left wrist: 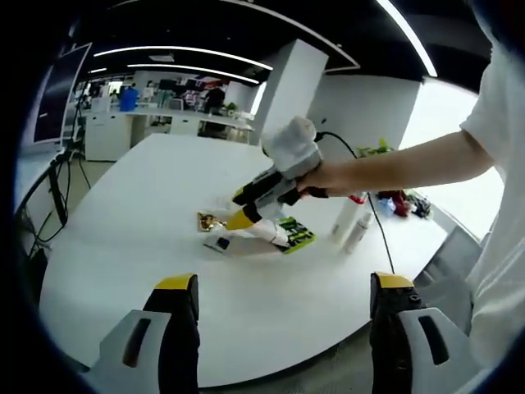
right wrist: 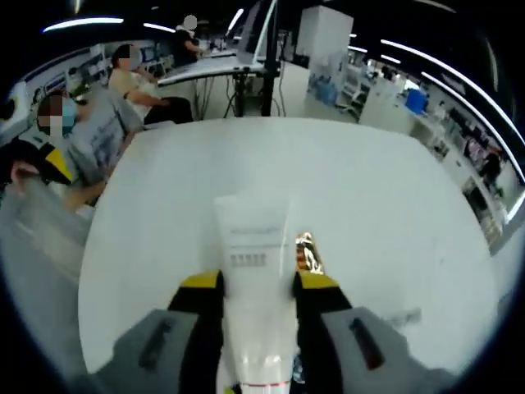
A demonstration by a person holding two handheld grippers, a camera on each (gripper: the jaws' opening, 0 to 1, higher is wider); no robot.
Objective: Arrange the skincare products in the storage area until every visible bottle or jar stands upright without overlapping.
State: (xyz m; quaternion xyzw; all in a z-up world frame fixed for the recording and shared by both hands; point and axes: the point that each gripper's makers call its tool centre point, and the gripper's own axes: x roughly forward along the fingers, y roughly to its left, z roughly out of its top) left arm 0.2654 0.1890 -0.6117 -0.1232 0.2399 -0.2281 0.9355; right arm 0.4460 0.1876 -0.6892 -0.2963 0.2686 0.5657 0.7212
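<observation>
While the left gripper hangs over the near edge of the white table with its jaws spread wide and nothing between them, the right gripper is closed on a white tube. The right gripper view looks straight down the tube's length: its flat crimped end points away from the camera, and both yellow-tipped jaws press against its sides. Just beyond the right jaw, a small gold-coloured item peeks out on the tabletop.

From the left gripper view the same scene appears side-on. There the right gripper, held by a hand, reaches in from the right and slants down toward the table, with the white tube lying low at its tips. A gold item sits just beside it, a green-and-black packet lies under the tube's far end, and two white bottles stand together nearby.

Seated people appear past the table's far edge in the right gripper view.
</observation>
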